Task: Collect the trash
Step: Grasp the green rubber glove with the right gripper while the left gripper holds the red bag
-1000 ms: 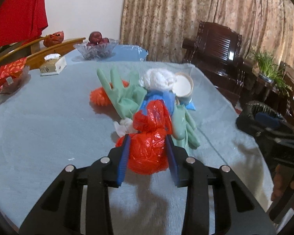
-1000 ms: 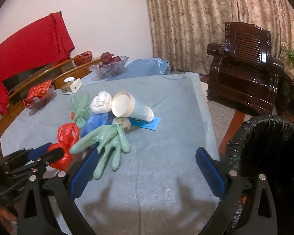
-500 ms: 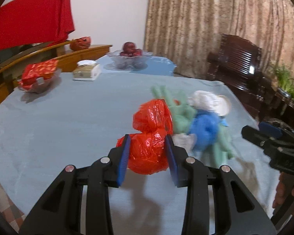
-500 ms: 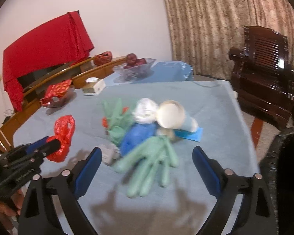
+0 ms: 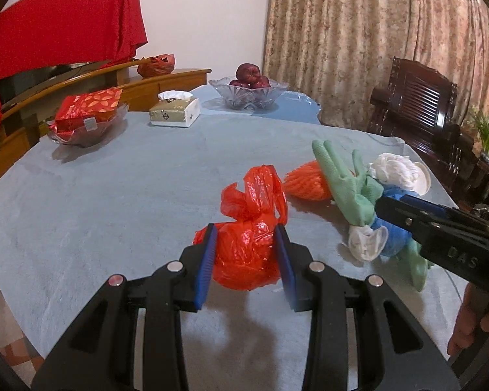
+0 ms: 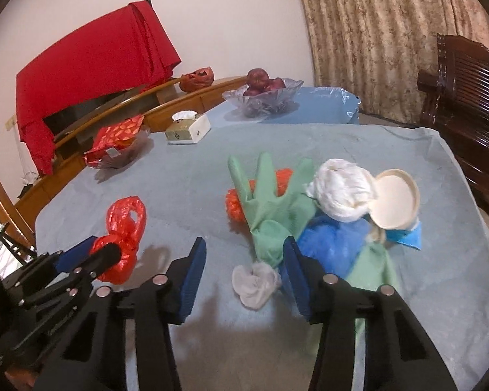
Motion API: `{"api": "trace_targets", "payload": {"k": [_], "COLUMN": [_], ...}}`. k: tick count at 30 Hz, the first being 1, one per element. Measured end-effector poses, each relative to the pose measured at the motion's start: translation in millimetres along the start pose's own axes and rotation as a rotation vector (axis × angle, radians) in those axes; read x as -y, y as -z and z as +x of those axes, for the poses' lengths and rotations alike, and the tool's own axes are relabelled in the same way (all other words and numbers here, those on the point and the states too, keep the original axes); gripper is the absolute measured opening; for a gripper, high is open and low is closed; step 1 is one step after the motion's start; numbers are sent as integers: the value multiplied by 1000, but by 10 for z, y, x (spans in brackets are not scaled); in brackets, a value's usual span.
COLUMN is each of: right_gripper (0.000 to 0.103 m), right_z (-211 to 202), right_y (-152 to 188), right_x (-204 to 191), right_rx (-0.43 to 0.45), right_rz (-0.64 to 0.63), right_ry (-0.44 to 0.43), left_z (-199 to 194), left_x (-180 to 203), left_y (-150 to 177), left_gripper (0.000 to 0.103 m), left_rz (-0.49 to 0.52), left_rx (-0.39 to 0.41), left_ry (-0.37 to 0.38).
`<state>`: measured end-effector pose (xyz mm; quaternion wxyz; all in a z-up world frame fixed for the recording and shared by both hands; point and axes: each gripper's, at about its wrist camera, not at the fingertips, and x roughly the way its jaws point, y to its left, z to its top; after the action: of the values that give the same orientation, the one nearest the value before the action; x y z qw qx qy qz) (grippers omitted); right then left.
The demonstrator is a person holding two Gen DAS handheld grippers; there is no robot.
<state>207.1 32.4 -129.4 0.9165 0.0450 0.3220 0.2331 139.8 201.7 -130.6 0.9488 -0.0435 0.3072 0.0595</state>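
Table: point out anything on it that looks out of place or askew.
A jumbled heap near the right edge: green rubber gloves, a white wad, a blue bag and a tipped paper cup on its side. The tissue box and fruit bowl sit tidy.

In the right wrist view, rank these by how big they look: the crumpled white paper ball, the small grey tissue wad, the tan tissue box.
1. Crumpled white paper ball
2. Tan tissue box, which lies farther away, so its true size is unsure
3. Small grey tissue wad
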Motion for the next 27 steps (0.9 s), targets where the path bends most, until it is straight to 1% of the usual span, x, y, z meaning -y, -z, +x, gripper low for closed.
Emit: {"api": "trace_targets", "payload": {"k": [1,7,18,20,21,22,26,27], "right_gripper": [45,43,41,31,24,20,17,16], "right_z": [42,258,541,600,621,631,574,533], "right_y": [-3,3,-12,-27,-30,-30,-47,-48], "right_x": [-8,-22,85,72,74,94,154,161], "right_rx": [-6,-45,-88,-102,-107,-109,-107,-98], "right_rz": [0,10,4,-13,-18,-14,1,7], "right_ry": [0,12,96,115,126,130,99,80], "left_z": [18,146,302,308,303,305,305,296], "left_x": [-22,-124,-120,-119,-118,-117,-106,-105], "left_y": [-4,-38,-8,-13,-8,-8,-6,-18], "left_gripper": [34,34,34,34,34,34,35,35], "left_rz": [-5,-23,-39,-38,-39,-39,-38,-36], "left_rx": [-2,-10,-34,-34,-34,-34,-32,-32], "left_ry": [0,-4,15,14,14,13,14,15]}}
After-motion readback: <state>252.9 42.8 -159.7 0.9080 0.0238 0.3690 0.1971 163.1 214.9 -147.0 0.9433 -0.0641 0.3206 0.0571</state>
